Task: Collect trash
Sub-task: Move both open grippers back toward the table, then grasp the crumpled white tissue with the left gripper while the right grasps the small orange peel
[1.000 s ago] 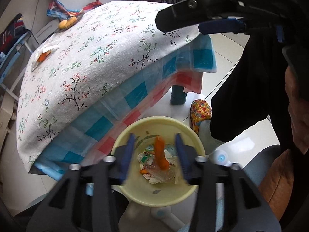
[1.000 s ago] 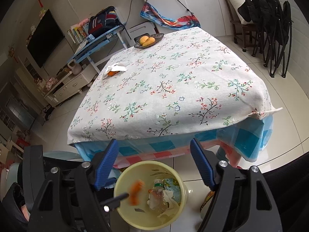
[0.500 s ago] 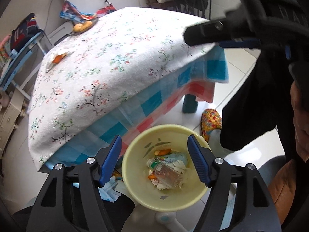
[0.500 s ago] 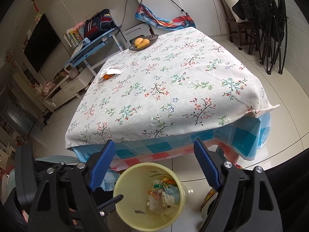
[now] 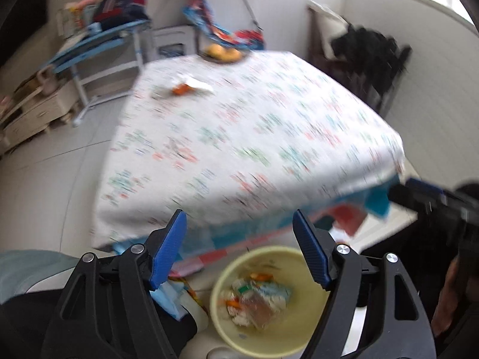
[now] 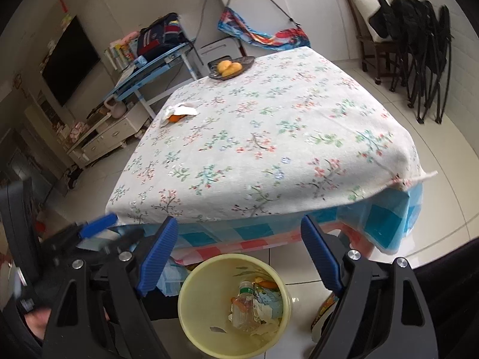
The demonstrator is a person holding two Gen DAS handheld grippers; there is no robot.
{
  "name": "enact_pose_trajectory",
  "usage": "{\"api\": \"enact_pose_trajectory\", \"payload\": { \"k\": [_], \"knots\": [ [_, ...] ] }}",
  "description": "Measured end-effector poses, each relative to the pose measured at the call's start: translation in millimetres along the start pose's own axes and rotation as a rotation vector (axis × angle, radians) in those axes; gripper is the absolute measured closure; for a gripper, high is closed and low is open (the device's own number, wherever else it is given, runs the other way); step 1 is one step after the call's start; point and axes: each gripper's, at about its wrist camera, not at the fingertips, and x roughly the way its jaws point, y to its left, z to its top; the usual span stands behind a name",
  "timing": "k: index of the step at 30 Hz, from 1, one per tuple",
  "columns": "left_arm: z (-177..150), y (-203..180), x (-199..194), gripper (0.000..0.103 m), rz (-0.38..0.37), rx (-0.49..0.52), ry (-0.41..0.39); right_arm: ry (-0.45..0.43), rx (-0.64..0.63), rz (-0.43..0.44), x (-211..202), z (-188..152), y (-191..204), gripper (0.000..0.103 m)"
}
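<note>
The left gripper (image 5: 239, 251) is opening, with nothing between its jaws. The right gripper (image 6: 239, 254) is wide apart and empty too. The yellow trash bin (image 6: 191, 323) sits at 6 o'clock below the table (image 6: 269, 137).

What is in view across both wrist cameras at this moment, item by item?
Table: one, white floral cloth over a blue and red checked one, centre.
Trash bin: one, pale yellow, on the floor at the table's near edge.
Trash in bin: a clear bottle, paper, orange scraps; count unclear.
Tissue with orange peel: one pile, white and orange, far left of the table.
Fruit dish: one, dark, two yellow fruits, far table edge.
Television: one, black, left wall.
Folding chairs: black, stacked far right; count unclear.
Slipper: one, patterned, right of the bin.
Left gripper: blue-padded jaws opening, nothing between them.
Right gripper: blue-padded jaws open, empty.
</note>
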Motion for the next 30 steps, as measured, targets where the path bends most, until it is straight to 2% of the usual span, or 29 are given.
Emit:
{"api": "enact_pose_trajectory", "payload": {
  "k": [4,8,14,18,22,24,30],
  "knots": [
    [24,28,-5,0.026,0.063,-0.086,-0.049,-0.004,-0.051,0.021,9,16,17,0.022],
    [54,51,7,0.026,0.075,-0.127,-0.051,0.011,-0.103,0.027,28,36,31,0.022],
    [102,75,55,0.025,0.076,-0.144,-0.013,0.049,-0.181,0.032,60,61,47,0.022],
    [134,79,98,0.025,0.064,-0.096,0.028,0.075,-0.159,0.041,79,66,41,0.022],
    [156,71,139,0.025,0.107,0.042,0.067,0.126,-0.108,0.06,96,59,31,0.022],
    [166,73,155,0.025,0.117,0.069,0.078,0.14,-0.094,0.071,100,58,30,0.022],
    [189,94,194,0.026,0.072,-0.028,0.108,0.165,-0.073,0.107,112,58,30,0.022]
  ]
}}
